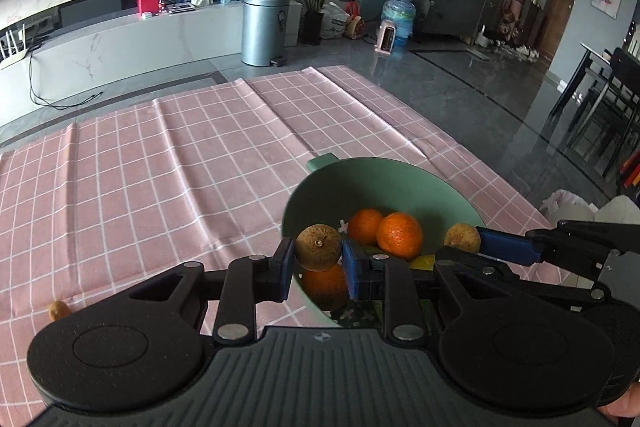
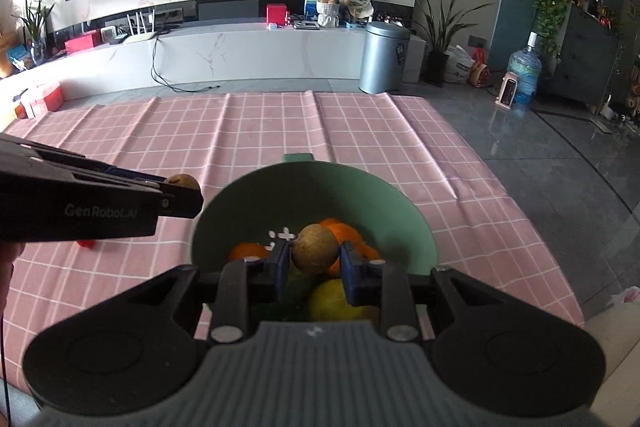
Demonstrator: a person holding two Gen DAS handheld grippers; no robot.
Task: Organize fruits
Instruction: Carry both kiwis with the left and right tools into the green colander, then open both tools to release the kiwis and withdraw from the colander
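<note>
A green bowl (image 1: pixel 384 183) (image 2: pixel 320 187) stands on the pink checked cloth and holds oranges (image 1: pixel 400 235) (image 2: pixel 348 233) and a yellow fruit (image 2: pixel 336 301). My left gripper (image 1: pixel 318 261) is shut on a small brown fruit (image 1: pixel 319 247), held over the bowl's near left rim. My right gripper (image 2: pixel 314 259) is shut on another brown fruit (image 2: pixel 314 249), held above the bowl's inside. In the left wrist view the right gripper's blue finger (image 1: pixel 504 245) shows with its fruit (image 1: pixel 462 238). In the right wrist view the left gripper (image 2: pixel 176 195) shows with its fruit (image 2: pixel 183 181).
A small brown fruit (image 1: pixel 58 309) lies on the cloth at the near left. A small red thing (image 2: pixel 86 243) lies on the cloth under the left gripper. The pink cloth (image 1: pixel 160 167) ends at the floor on the far and right sides.
</note>
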